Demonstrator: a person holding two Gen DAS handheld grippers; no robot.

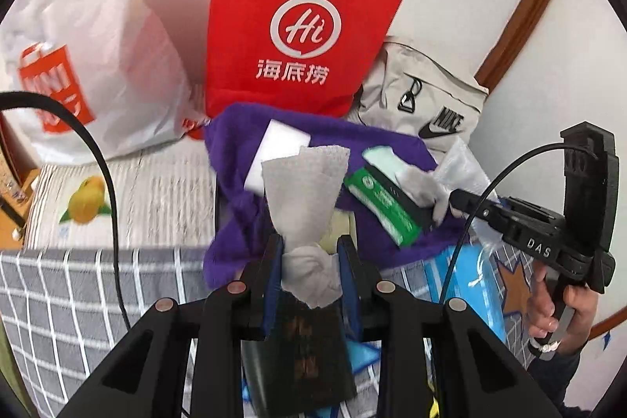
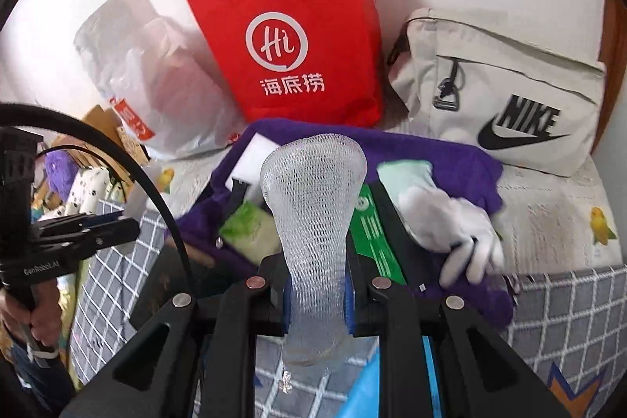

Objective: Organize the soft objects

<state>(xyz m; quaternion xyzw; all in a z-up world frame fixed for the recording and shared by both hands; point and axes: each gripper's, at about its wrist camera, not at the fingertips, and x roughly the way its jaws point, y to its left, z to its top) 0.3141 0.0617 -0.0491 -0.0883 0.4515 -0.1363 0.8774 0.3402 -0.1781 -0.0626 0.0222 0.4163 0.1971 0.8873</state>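
a red bag (image 1: 298,26) (white logo) and a purple cloth (image 2: 431,151). the blanket (image 1: 78,285) is grey with white checks.

Left claw (image 1: 309,253): matte black linkage arms with round silver pivot pins, blue pads on the inner finger faces, a black cable (image 1: 106,175) looping at the left of the frame. Right claw (image 2: 318,294): same black build, silver pins and blue pads; seen at the right of the left view, its body bears pale lettering "DAS". The hand (image 1: 556,304) on its handle wears a ring above a dark sleeve.
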